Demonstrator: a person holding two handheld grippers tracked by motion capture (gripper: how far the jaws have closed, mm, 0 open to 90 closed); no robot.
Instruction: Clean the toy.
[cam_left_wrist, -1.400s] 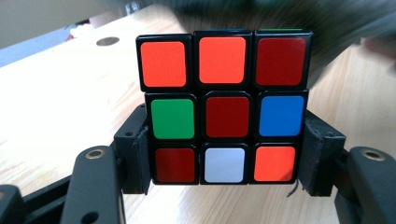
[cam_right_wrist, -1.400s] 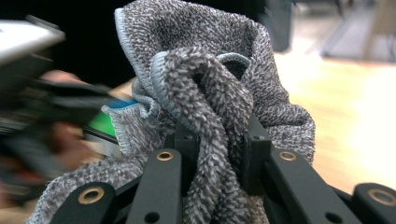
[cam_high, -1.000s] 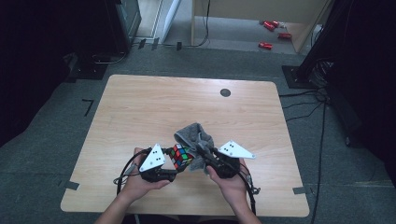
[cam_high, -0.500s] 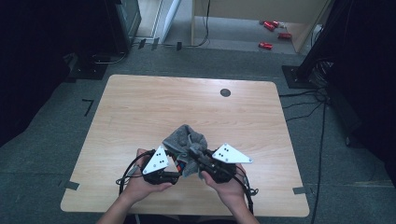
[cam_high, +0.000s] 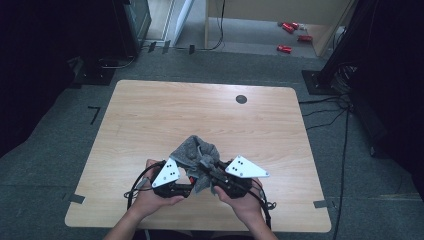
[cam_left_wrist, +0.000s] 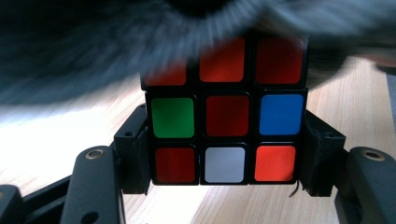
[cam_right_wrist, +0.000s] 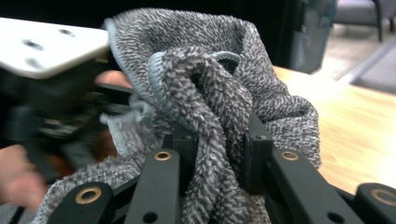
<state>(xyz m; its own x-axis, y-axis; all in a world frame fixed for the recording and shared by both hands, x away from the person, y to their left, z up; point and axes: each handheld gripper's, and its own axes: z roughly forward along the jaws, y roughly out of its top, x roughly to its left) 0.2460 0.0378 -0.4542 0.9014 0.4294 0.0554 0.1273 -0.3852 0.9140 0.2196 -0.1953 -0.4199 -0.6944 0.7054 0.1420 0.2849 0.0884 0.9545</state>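
Grey carpet surrounds the wooden table (cam_high: 150, 115) where you work near its front edge, about midway along. Your left gripper (cam_left_wrist: 226, 140) clamps a scrambled puzzle cube (cam_left_wrist: 225, 116) by two opposite sides, red, green, blue and white stickers facing the camera. Your right gripper (cam_right_wrist: 217, 149) pinches a bunched grey cloth (cam_right_wrist: 205, 93) between nearly closed jaws, draping it over the cube's top, just above the tabletop
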